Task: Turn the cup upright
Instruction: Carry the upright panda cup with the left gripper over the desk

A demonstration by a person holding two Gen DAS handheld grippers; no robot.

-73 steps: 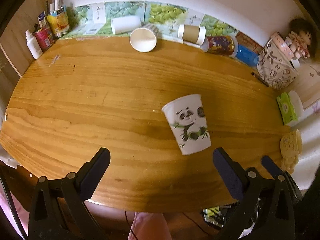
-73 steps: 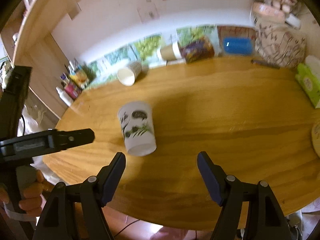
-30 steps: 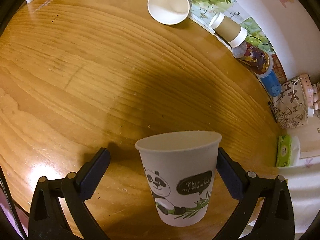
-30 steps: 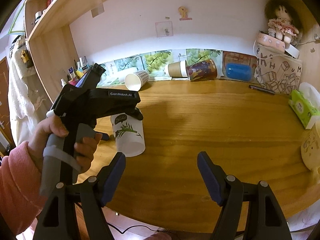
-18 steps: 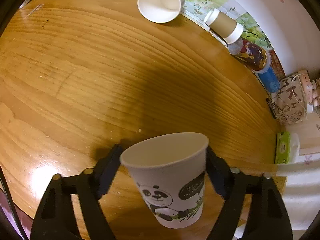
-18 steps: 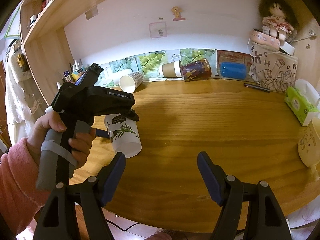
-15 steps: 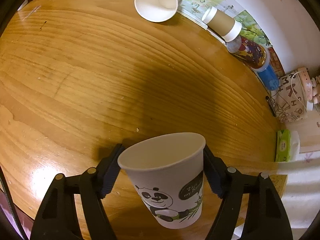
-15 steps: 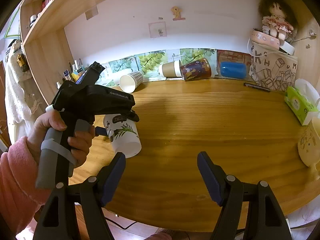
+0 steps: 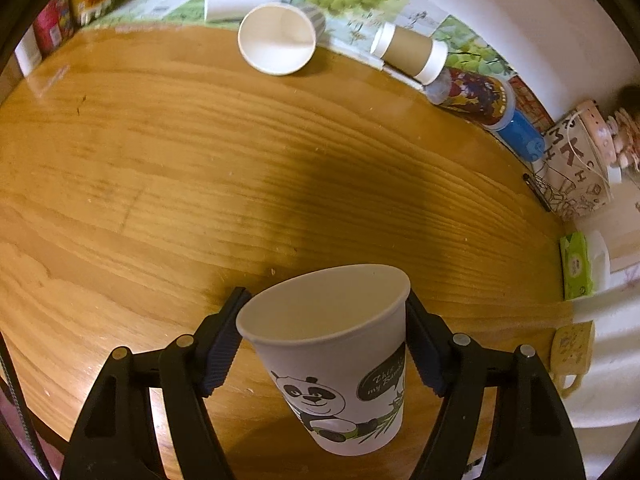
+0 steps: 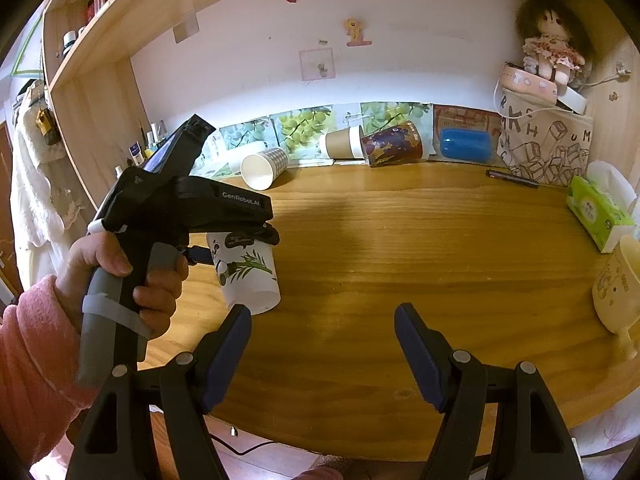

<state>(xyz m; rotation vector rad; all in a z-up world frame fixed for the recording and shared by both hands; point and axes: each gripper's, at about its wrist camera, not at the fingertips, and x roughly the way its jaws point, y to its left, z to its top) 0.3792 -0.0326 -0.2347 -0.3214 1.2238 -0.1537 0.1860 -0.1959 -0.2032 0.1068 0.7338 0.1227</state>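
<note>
The white paper cup with a panda print [image 9: 340,376] stands mouth up, held between the two fingers of my left gripper [image 9: 326,320], which is shut on it just below the rim. In the right wrist view the same cup [image 10: 248,272] is tilted slightly, its base at or just above the wooden table [image 10: 400,248], under the left gripper's black body [image 10: 192,204]. My right gripper [image 10: 322,334] is open and empty near the table's front edge, to the right of the cup.
Several cups lie on their sides along the back wall: a white one [image 9: 276,40], a brown one [image 9: 412,56], a dark printed one [image 9: 476,94]. A printed bag [image 10: 544,140], green tissue pack [image 10: 600,208] and yellow mug [image 10: 618,284] stand at the right.
My left gripper closed on the cup's sides and now holds it mouth up; it has pulled back slightly with the cup. The right gripper stayed open and still.
</note>
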